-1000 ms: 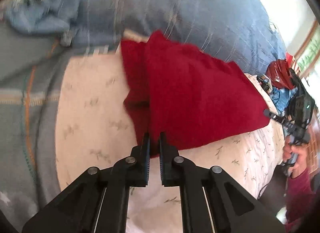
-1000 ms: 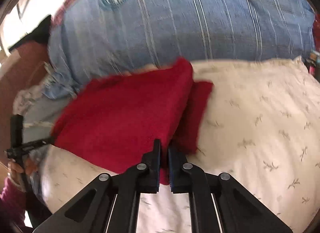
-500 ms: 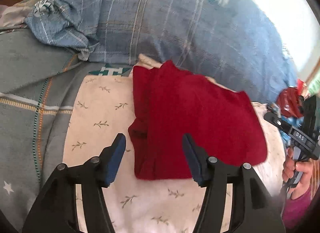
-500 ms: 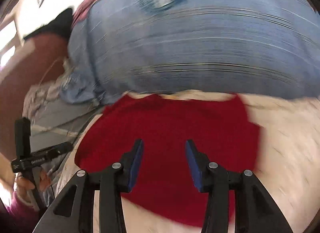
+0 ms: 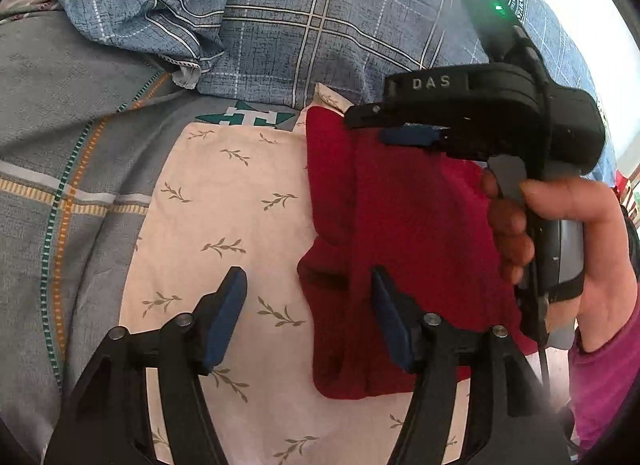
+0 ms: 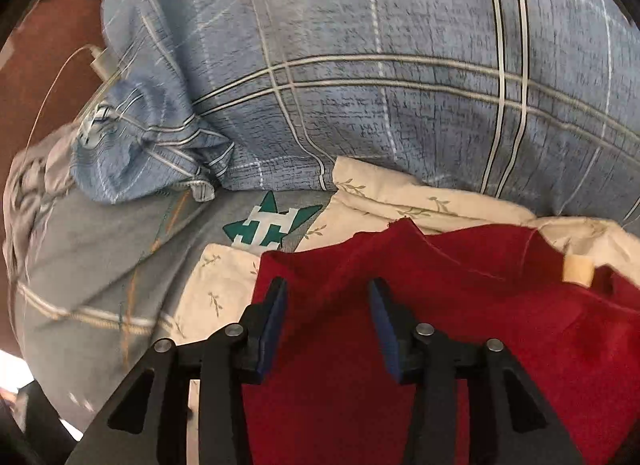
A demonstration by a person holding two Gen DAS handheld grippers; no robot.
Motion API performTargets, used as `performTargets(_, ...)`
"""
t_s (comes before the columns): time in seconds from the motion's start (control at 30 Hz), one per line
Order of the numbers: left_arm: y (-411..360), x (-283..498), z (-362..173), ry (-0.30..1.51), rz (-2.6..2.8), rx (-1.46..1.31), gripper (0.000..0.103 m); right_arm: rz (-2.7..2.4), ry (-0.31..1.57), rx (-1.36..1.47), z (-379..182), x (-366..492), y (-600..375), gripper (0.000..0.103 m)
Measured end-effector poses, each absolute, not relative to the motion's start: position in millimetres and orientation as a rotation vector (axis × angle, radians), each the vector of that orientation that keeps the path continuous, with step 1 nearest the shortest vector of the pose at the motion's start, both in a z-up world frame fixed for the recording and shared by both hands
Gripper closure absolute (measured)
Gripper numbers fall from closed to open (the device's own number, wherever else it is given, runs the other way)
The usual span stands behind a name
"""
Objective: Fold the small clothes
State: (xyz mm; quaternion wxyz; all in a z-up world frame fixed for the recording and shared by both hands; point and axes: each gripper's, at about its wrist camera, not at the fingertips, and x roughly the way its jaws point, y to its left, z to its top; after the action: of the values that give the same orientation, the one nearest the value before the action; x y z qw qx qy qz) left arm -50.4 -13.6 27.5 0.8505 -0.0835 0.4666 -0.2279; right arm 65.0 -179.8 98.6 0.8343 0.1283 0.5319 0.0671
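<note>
A small red garment lies folded on a cream pillow with leaf print. My left gripper is open and empty, low over the garment's near left edge. My right gripper is open and empty, just above the garment's far left part. In the left wrist view the right gripper, held by a hand, hovers over the garment's far edge. A cream label shows at the garment's neck.
A large blue plaid pillow lies behind the cream one. A grey striped bedsheet with a green star logo spreads to the left. A white cable runs at the far left.
Both grippers were shut on the garment's near edge, then opened and let it go. The right gripper has moved across to the garment's far left side.
</note>
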Motion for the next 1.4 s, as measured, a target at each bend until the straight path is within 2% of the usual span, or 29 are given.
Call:
performTargets(0.03, -14.4, -50.3, 28.1, 0.984, -0.483, -0.176, 0.039, 0.131, 1.13, 0.243, 97.3, 65.3, -177.8, 0.062)
performTargets(0.13, -13.4, -49.8, 30.9, 0.98, -0.485, -0.182, 0.039, 0.108, 1.138, 0.131, 91.2, 66.4, -167.0, 0.094)
performTargets(0.3, -0.8, -50.6, 35.9, 0.961, -0.477, -0.246, 0.039, 0.145, 1.026, 0.14, 110.9, 61.4, -159.1, 0.096)
performTargets(0.43, 0.7, -47.1, 32.1, 0.965, -0.462, -0.256, 0.039, 0.138, 1.08, 0.15, 87.2, 77.5, -154.8, 0.096)
performTargets(0.53, -0.2, -46.0, 30.0, 0.964, -0.458, -0.245, 0.039, 0.157, 1.102, 0.184, 78.6, 78.5, -156.4, 0.087)
performTargets(0.6, -0.5, -45.9, 29.9, 0.963, -0.458, -0.241, 0.038, 0.177, 1.087, 0.215, 87.6, 70.6, -160.2, 0.063)
performTargets(0.63, -0.8, -45.8, 29.8, 0.962, -0.457, -0.239, 0.038, 0.186, 1.086, 0.223, 92.6, 66.3, -160.9, 0.036)
performTargets(0.67, -1.2, -45.3, 29.4, 0.963, -0.455, -0.238, 0.037, 0.188, 1.083, 0.221, 97.1, 62.5, -159.6, 0.022)
performTargets(0.77, -1.9, -45.9, 29.1, 0.961, -0.451, -0.234, 0.036, 0.176, 1.099, 0.134, 101.0, 59.4, -143.2, 0.021)
performTargets(0.87, -1.0, -45.7, 28.4, 0.955, -0.443, -0.228, 0.03, 0.12, 1.16, -0.031, 80.4, 68.3, -116.6, 0.02)
performTargets(0.9, -0.1, -45.3, 27.8, 0.954, -0.439, -0.229, 0.029, 0.102, 1.153, -0.086, 75.0, 69.2, -109.4, 0.021)
performTargets(0.93, 0.7, -44.9, 27.4, 0.954, -0.435, -0.231, 0.028, 0.088, 1.144, -0.116, 72.3, 69.0, -106.5, 0.029)
performTargets(0.97, 1.0, -44.7, 27.3, 0.954, -0.433, -0.231, 0.027, 0.077, 1.128, -0.133, 71.8, 67.7, -105.3, 0.042)
performTargets(1.07, 0.9, -45.0, 27.4, 0.952, -0.434, -0.233, 0.026, 0.073, 1.079, -0.077, 80.4, 60.7, -116.3, 0.06)
performTargets(1.17, -0.2, -45.6, 27.0, 0.951, -0.437, -0.227, 0.025, 0.106, 1.062, 0.009, 90.1, 52.1, -133.9, 0.066)
performTargets(1.4, 0.9, -45.4, 27.5, 0.949, -0.438, -0.226, 0.025, 0.114, 1.046, 0.095, 92.4, 47.0, -150.7, 0.066)
